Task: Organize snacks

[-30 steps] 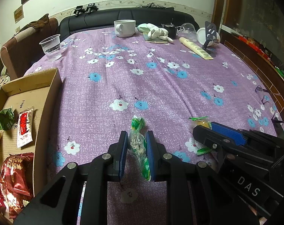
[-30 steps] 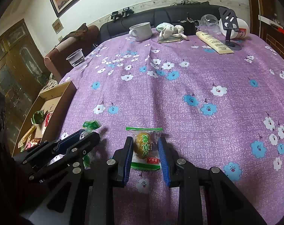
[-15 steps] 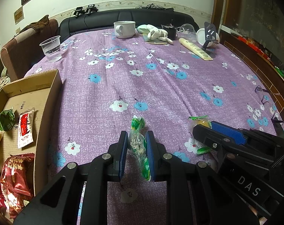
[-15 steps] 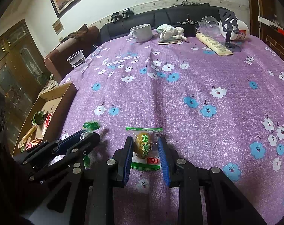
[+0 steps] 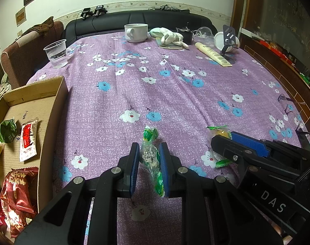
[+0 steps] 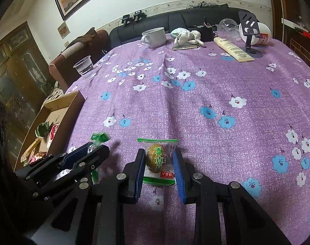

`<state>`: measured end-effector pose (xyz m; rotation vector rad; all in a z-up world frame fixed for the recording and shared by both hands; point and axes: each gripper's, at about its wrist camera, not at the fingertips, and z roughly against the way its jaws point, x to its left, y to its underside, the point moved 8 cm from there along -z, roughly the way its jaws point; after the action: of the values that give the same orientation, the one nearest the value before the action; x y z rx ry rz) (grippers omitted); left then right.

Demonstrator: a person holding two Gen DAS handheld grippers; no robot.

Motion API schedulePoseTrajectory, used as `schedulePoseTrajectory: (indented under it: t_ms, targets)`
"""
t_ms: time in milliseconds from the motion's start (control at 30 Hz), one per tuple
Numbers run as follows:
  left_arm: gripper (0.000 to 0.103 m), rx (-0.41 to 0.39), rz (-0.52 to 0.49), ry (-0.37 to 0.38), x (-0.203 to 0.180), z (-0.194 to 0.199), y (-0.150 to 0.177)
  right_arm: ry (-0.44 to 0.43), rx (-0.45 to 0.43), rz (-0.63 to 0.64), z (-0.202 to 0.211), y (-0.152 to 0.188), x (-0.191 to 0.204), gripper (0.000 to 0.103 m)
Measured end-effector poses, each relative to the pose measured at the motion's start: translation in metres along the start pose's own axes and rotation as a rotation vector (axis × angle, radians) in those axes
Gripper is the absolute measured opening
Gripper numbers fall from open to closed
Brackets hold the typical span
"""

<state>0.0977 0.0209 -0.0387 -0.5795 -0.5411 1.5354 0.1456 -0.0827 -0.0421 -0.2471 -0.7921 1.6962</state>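
Holding one snack per gripper, box off to the left.
Left gripper (image 5: pixel 148 159) is clamped on the green-twist candy (image 5: pixel 149 153), right gripper (image 6: pixel 159 163) on the egg-shaped pack (image 6: pixel 156 158); the cardboard box (image 5: pixel 52 110) sits nearer the left hand.

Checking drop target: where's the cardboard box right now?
The cardboard box sits at the table's left edge in both wrist views, left of the left gripper, already holding snack packets.
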Motion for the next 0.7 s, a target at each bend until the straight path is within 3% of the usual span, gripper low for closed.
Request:
schedulePoseTrajectory:
  t_ms: [700]
  targets:
    - [0.017, -0.008, 0.006, 0.002, 0.0003, 0.0021, -0.0021, 0.0, -0.007, 0.004, 0.0022, -0.0025, 0.0004, 0.028]
